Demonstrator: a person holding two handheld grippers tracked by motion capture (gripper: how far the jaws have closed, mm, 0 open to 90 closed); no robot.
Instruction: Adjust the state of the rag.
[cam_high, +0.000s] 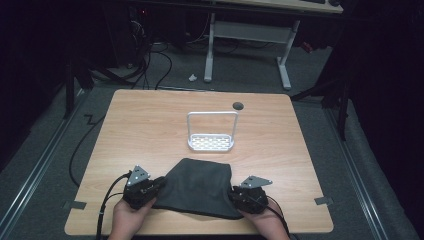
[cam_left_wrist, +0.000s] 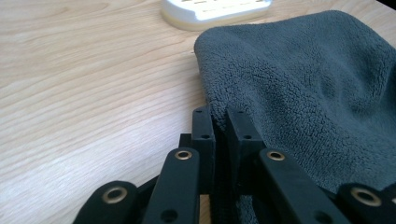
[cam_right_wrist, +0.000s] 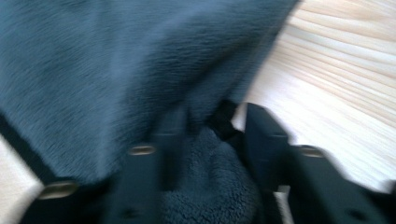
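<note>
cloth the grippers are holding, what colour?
Dark grey, plain fleecy cloth with no pattern. The left gripper view shows it best.

A light wooden bench (cam_high: 150, 125) with rounded corners carries everything here; its grain runs across it from side to side. Near the far edge sits a small dark round hole (cam_high: 238, 105) in the top. At the middle stands a white rack (cam_high: 211, 143), a slotted base with an upright wire frame rising from it. Closer to the near edge lies a dark grey fleecy cloth (cam_high: 200, 186), spread out and slightly rumpled, apart from the rack. Grey floor (cam_high: 45, 165) surrounds the bench.
</note>
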